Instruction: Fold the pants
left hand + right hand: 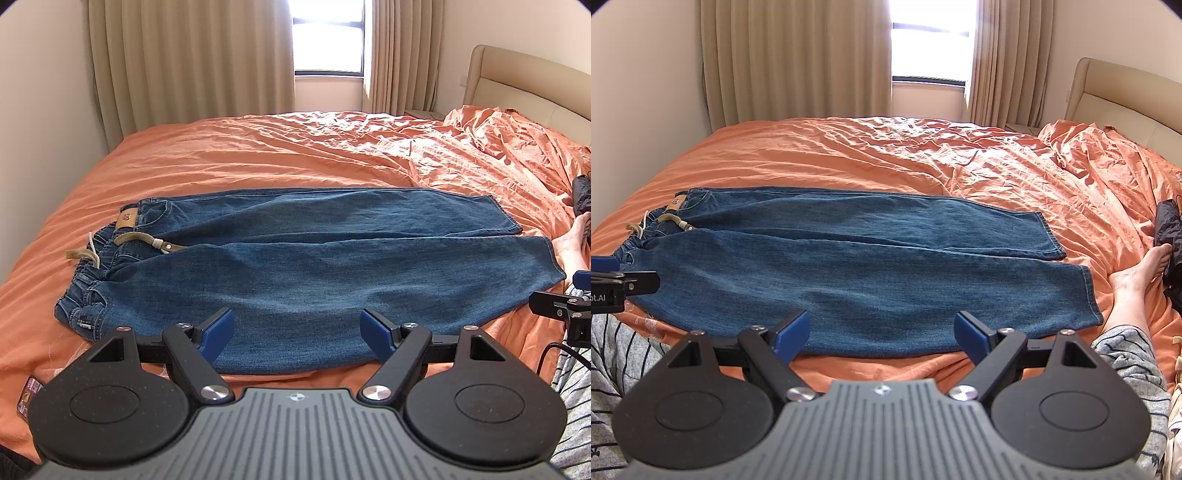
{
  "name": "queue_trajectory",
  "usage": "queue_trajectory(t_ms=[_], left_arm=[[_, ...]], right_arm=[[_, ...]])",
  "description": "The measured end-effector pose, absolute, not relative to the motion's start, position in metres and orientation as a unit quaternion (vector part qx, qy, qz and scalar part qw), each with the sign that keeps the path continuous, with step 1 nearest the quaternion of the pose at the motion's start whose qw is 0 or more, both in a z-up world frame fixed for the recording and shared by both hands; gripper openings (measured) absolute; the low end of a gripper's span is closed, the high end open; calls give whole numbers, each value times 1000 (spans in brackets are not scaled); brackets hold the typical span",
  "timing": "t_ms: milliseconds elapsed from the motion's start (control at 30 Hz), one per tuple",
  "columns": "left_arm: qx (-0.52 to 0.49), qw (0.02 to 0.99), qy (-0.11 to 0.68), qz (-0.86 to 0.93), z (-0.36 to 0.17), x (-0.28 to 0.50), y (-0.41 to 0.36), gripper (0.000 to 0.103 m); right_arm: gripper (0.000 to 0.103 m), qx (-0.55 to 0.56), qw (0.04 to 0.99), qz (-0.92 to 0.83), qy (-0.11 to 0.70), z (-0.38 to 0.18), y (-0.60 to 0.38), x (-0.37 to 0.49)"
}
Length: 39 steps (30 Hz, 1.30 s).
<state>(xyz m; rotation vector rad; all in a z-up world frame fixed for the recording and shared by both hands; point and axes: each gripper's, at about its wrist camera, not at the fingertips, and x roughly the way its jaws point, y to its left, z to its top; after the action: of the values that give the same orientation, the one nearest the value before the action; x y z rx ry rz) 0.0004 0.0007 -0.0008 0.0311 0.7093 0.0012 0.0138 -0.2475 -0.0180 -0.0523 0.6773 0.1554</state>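
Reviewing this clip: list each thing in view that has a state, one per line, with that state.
jeans: unfolded, laid flat across the bed, legs side by side, waistband to the left
drawstring: loose, untied
left gripper: open, holding nothing
right gripper: open, holding nothing
bedcover: wrinkled, bunched near the headboard
curtains: parted at the window

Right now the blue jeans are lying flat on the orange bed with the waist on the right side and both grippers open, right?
Almost. The jeans do lie flat on the orange bed, and the left gripper and right gripper are both open, but both wrist views show the waist on the left and the leg ends on the right.
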Motion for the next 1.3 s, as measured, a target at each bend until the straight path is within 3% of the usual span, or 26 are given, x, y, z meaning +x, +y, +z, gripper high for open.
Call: queue_trajectory(t_ms=[933, 1000, 1133, 1200, 1233, 1300], left_arm=[[40, 941, 336, -10, 5, 0, 3, 90], [73, 945, 317, -25, 3, 3, 13, 77], [123, 951, 282, -17, 3, 4, 51, 70], [133, 948, 289, 7, -2, 9, 81, 54], [131, 947, 291, 25, -8, 10, 98, 39], [115, 947, 294, 57, -17, 13, 135, 35]], right_arm=[[82, -26, 941, 87, 327, -18, -245, 14], [82, -25, 941, 88, 327, -21, -246, 15], [82, -29, 940, 76, 332, -29, -245, 19], [82, -27, 938, 71, 337, -33, -243, 22], [82, -27, 938, 68, 339, -34, -242, 25], [82, -27, 937, 63, 341, -36, -239, 29]])
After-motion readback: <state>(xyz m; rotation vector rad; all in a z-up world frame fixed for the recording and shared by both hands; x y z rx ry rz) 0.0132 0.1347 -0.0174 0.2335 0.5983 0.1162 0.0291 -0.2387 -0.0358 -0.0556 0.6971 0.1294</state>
